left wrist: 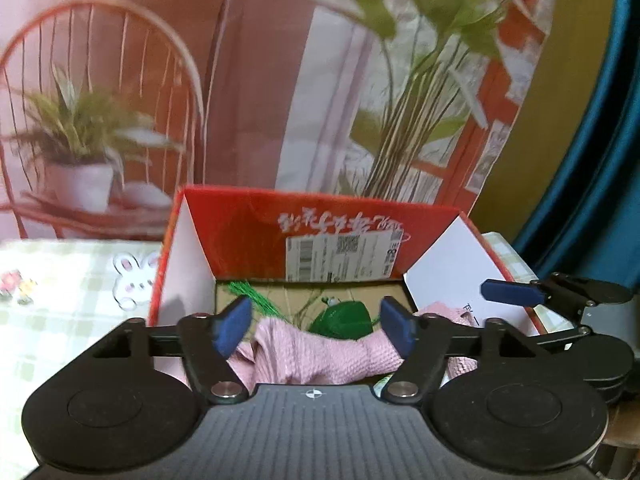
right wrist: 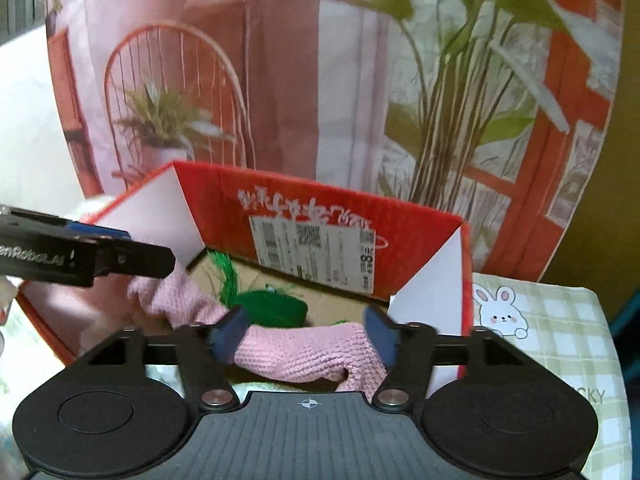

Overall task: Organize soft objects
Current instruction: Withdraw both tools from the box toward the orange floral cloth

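Both grippers stand with their blue pads spread wide over the open red box (left wrist: 320, 220), and neither is clamped on anything. Between the fingers of the left gripper (left wrist: 316, 322) lies the pink knitted cloth (left wrist: 316, 356), sagging across the gap just in front of the tool's body; its right end lies against the inner face of the right pad, while at the left pad the cloth passes just below and behind it, and whether it touches there cannot be told. From the right wrist view, the right gripper (right wrist: 306, 334) spans another stretch of the same pink cloth, which fills nearly the whole gap from pad to pad and bunches into a fold near the right fingertip; the pads flank it without squeezing it. The cloth drapes over the box's near edge and runs on into the interior toward the left. Behind it, on the cardboard floor of the box, sits a green soft toy (right wrist: 276, 306) with loose green strands (right wrist: 228, 276) beside it. The box rests on a checked tablecloth (right wrist: 560, 320) printed with a rabbit.
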Available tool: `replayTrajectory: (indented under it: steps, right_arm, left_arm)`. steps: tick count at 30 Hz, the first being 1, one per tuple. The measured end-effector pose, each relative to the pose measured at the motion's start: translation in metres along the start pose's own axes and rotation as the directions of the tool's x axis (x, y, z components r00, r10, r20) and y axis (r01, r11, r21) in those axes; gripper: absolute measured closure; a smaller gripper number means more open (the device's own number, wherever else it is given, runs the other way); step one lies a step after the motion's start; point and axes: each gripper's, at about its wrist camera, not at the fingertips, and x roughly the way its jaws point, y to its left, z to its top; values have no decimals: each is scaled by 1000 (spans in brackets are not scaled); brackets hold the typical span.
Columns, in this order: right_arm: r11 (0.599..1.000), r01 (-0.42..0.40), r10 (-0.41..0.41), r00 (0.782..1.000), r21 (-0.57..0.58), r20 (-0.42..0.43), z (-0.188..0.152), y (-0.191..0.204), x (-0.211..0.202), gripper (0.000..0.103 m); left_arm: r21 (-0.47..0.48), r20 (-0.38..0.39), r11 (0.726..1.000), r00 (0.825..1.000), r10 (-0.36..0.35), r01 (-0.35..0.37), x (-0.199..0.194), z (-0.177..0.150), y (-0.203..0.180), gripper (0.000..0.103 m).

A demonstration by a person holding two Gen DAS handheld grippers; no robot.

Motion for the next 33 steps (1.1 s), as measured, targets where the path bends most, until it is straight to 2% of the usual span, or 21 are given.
replayTrajectory:
  steps: [2, 3, 7, 12, 20, 23, 28, 33]
  right_arm:
    - [1000, 1, -1, 1000, -6, 20, -2, 1, -11, 25]
    - [1000, 4, -4, 1000, -9, 30, -3, 2, -16, 17]
    - [1000, 12, -10, 997, -13, 81, -8, 7, -41, 0]
    - [1000, 16, -16, 993, 2, 121, -22, 15, -70, 0]
    - [999, 0, -8, 987, 53, 157, -65, 28, -105, 0]
    - [995, -29, 17, 992, 94, 124, -87, 31, -108, 0]
    - [994, -23, 16, 998, 107, 68, -116, 35, -106, 0]
    - [991, -26, 24, 1000, 131, 19, -140, 36, -100, 0]
  left_arm:
    - [17, 20, 1000, 1000, 20, -20, -12, -2, -5, 19]
    - [20, 27, 999, 999, 24, -25, -17, -3, -6, 18]
    - [40, 57, 999, 998, 34, -36, -42, -12, -11, 15]
    - [41, 68, 997, 996, 59, -62, -69, -32, -11, 15]
    - [-3, 56, 999, 997, 48, -48, -94, -70, -9, 15]
    - [-5, 28, 999, 999, 41, -41, -91, -82, -10, 15]
    - [-22, -34, 1000, 999, 17, -18, -79, -96, -8, 17]
    - [-52, -77, 999, 997, -19, 15, -65, -109, -8, 26]
